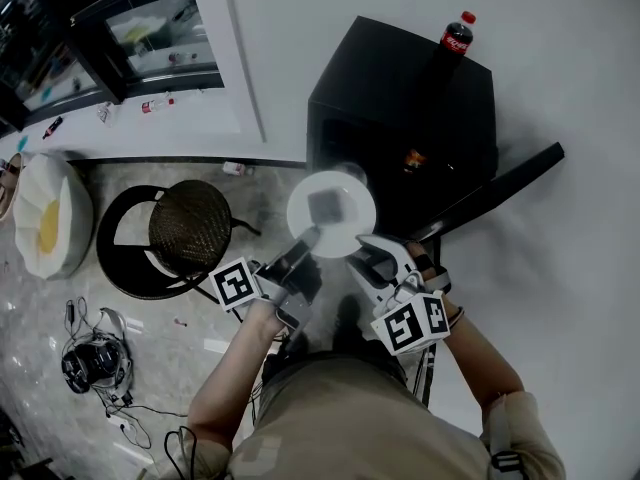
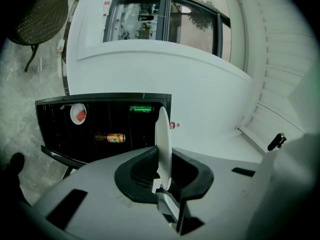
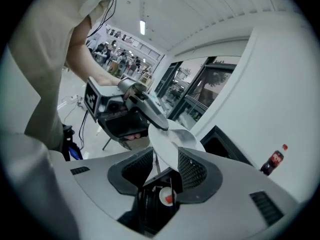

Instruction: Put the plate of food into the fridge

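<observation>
A white plate (image 1: 331, 213) with a blurred grey piece of food on it hangs in front of the black fridge (image 1: 400, 98), whose door (image 1: 490, 193) stands open to the right. My left gripper (image 1: 308, 236) is shut on the plate's near-left rim. In the left gripper view the plate (image 2: 163, 144) stands edge-on between the jaws of that gripper (image 2: 163, 171). My right gripper (image 1: 365, 251) is at the near-right rim. In the right gripper view the plate (image 3: 172, 141) reaches between the jaws of that gripper (image 3: 167, 166), which stand apart from it.
Inside the fridge (image 2: 100, 129) are a small plate with red food (image 2: 78, 114) and an orange bottle (image 2: 115, 138) lying on a shelf. A cola bottle (image 1: 457, 34) stands on top. A round wicker chair (image 1: 190, 226), a white cushion (image 1: 45, 226) and cables (image 1: 95, 363) are on the floor at left.
</observation>
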`<state>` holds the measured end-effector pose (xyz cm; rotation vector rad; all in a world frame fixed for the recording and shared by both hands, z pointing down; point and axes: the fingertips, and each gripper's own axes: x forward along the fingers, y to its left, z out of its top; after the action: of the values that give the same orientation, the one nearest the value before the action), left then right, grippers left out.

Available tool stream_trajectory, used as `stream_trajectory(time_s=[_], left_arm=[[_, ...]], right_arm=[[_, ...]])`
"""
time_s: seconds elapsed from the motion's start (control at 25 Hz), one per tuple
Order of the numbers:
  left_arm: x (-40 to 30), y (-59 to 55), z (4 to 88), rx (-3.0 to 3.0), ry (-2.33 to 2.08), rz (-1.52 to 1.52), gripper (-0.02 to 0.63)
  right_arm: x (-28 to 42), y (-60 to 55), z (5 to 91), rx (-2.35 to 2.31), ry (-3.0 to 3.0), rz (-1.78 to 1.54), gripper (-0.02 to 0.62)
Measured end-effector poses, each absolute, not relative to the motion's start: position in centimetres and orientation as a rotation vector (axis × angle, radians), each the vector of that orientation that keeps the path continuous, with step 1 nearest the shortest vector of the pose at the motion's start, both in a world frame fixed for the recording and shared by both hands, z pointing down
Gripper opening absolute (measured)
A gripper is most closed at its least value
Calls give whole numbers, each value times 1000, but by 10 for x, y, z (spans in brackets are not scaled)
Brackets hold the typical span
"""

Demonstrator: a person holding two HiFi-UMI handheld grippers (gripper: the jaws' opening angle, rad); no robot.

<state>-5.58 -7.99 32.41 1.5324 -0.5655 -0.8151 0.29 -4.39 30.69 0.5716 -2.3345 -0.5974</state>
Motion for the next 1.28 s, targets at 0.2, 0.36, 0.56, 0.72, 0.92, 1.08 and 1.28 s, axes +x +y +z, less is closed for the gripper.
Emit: stream_trajectory(time_s=[0.2, 0.36, 0.56, 0.72, 0.92, 1.08, 1.28], left_arm=[[-60, -69, 328, 1535, -576, -801, 40], [-62, -56, 335, 1534, -584, -783, 40], [-62, -39, 341, 1530, -582, -771, 40], [-64, -26, 345, 1533, -588, -757, 39], [-70, -9, 347, 1532, -589, -755, 40], [-79, 2, 348, 1542, -589, -762, 40], [-89, 20, 350, 1550, -584, -757, 40]], right_arm=[[10, -33, 307, 646, -2455, -312, 132], [12, -25, 312, 740, -2559, 90, 132], [21, -18, 323, 897, -2632, 601, 33], [29, -10, 333, 930, -2610, 771, 28], [33, -2, 337, 1000, -2576, 926, 28], [28, 8, 346, 1022, -2537, 978, 28], [15, 30, 352, 1005, -2517, 1000, 28]])
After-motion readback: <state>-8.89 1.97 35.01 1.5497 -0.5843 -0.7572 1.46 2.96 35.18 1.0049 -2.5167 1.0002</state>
